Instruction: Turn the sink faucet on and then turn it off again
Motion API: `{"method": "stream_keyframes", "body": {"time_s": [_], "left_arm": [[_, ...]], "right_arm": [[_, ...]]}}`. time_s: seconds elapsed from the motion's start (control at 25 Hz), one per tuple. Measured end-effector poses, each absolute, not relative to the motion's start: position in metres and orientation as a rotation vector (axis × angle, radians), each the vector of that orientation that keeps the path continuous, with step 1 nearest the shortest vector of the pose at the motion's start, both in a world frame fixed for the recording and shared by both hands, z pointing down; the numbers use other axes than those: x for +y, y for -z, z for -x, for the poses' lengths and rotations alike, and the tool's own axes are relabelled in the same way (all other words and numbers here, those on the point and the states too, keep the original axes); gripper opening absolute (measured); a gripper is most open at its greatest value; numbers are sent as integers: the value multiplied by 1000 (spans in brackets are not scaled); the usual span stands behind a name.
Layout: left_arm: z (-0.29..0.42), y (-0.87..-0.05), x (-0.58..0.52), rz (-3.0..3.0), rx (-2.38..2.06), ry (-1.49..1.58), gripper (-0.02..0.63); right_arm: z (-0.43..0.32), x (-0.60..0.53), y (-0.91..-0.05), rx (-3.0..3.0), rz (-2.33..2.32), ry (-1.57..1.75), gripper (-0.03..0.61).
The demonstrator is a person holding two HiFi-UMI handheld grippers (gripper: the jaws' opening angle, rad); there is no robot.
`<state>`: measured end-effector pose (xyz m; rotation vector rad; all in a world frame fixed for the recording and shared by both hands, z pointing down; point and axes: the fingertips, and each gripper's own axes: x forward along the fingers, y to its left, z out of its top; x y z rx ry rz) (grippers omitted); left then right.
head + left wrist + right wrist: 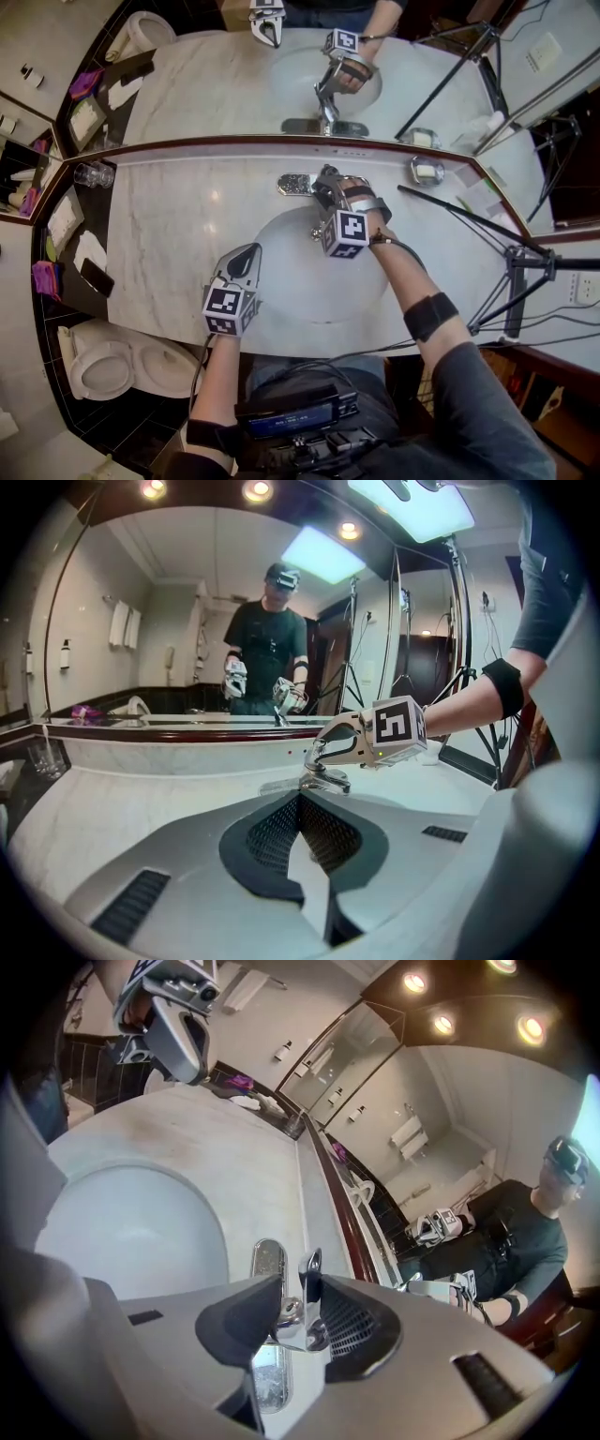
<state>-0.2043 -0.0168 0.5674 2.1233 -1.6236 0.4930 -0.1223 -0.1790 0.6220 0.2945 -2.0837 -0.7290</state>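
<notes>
From where I stand, the marble worktop (178, 225) runs wide under the wall mirror (206, 84). The oval basin (300, 286) is sunk into its middle, and I can see no water in the bowl. The person leans over it with a tool in each hand. The left gripper (246, 255) hangs over the near left edge of the basin, jaws pressed together on nothing, well apart from the tap and, to my eye, taking no part for now. The right gripper (300, 1281) is the busy one. It reaches across the bowl to the back rim, where the chrome faucet (292, 1323) stands on its plate just in front of the mirror's dark ledge. Its jaws sit on either side of the small upright lever (311, 1267) on top, and the pads look to be closed against the metal. No stream shows at the spout in any view, so I judge the task to be barely begun. The hold on the lever is made, but the water is not yet on. The lever has to be swung to start the flow and then brought back to shut it off, so both halves of the job are left to do.
</notes>
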Motion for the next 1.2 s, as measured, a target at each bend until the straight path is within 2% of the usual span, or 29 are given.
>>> {"method": "stream_keyframes", "body": {"time_s": [1.2], "left_arm": [[207, -574, -18, -2091, -1628, -460, 2]], "right_arm": [[124, -150, -645, -1972, -146, 858, 117]]}}
